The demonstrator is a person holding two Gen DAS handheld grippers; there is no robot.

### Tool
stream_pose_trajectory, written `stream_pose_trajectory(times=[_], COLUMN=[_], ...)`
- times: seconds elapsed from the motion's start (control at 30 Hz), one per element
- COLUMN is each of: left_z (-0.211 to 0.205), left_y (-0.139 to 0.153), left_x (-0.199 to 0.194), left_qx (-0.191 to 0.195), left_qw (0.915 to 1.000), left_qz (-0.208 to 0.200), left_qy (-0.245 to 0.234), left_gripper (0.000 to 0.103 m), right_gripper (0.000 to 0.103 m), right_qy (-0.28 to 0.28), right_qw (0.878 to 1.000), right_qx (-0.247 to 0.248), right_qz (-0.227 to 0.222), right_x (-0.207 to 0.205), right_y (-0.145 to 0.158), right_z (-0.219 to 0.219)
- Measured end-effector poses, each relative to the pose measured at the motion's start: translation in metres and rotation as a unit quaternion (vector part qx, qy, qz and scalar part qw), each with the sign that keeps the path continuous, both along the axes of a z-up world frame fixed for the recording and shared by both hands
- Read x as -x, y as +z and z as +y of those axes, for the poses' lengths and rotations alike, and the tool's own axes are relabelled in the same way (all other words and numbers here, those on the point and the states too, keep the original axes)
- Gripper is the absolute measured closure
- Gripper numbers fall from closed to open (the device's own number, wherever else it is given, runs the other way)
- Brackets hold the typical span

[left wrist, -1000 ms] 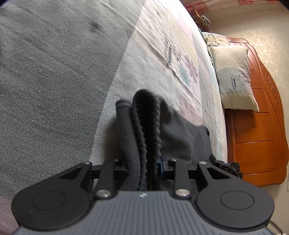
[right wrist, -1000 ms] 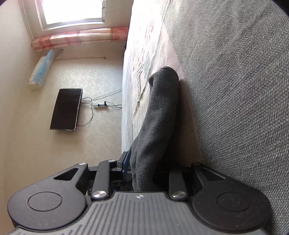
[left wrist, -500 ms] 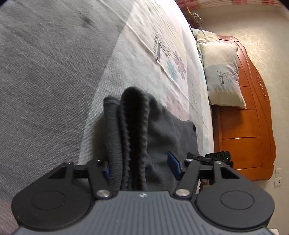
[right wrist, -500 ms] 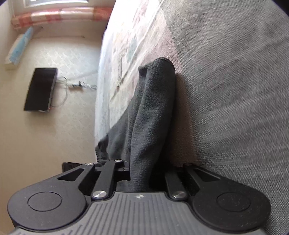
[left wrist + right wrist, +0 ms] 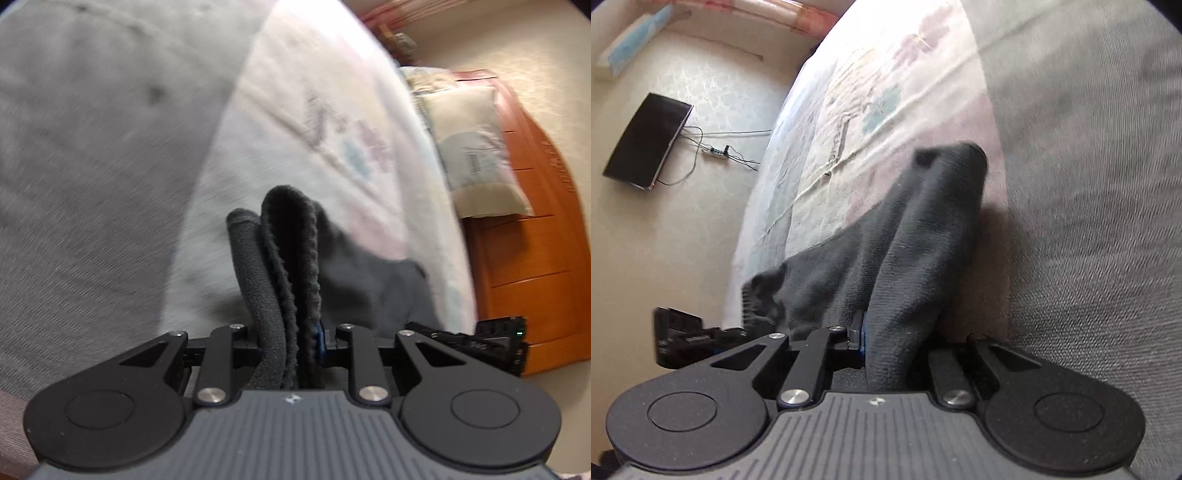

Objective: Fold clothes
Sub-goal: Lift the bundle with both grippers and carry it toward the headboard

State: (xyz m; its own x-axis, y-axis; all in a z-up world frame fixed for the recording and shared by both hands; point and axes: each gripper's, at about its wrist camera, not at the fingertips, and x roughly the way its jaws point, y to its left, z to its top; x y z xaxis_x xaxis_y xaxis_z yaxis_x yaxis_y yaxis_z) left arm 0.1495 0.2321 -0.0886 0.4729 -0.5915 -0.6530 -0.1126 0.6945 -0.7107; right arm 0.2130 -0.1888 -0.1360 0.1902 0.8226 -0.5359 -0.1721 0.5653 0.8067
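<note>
A dark grey knit garment (image 5: 291, 266) with a ribbed edge is bunched between the fingers of my left gripper (image 5: 290, 339), which is shut on it. The same garment (image 5: 916, 251) hangs between both grippers, and my right gripper (image 5: 897, 343) is shut on its other end. The cloth is lifted above a bed with a grey blanket (image 5: 85, 166) and a pale floral sheet (image 5: 332, 122). Each view shows the other gripper at its edge: the right one in the left wrist view (image 5: 495, 339), the left one in the right wrist view (image 5: 683, 336).
A pillow (image 5: 476, 147) leans on an orange wooden headboard (image 5: 535, 258) at the bed's end. In the right wrist view a dark flat panel (image 5: 646, 144) and a power strip with cables (image 5: 716, 151) lie on the pale patterned floor beside the bed.
The left gripper opened briefly half a second ago and has shut again on the garment. Both grippers have swung, and more of the garment now hangs between them.
</note>
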Motion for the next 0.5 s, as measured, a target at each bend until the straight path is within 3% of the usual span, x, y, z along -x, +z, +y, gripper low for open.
stream_pose_trajectory(times=[0.3,0.5], left_z=[-0.053,-0.122], left_y=[0.048,0.068], left_x=[-0.022,-0.063], left_qx=[-0.025,-0.038], left_qw=[0.9962,0.9871], left_qz=[-0.052,-0.071], left_qy=[-0.066,-0.139], left_gripper=[0.08,0.08], right_gripper=[0.09,0.09], right_qy=[-0.018,-0.08], right_qw=[0.998,0.994], right_qx=[-0.01,-0.003], right_qz=[-0.051,-0.076], right_x=[0.019,0.041], right_y=[0.038,0.058], right_z=[-0.024,-0.083])
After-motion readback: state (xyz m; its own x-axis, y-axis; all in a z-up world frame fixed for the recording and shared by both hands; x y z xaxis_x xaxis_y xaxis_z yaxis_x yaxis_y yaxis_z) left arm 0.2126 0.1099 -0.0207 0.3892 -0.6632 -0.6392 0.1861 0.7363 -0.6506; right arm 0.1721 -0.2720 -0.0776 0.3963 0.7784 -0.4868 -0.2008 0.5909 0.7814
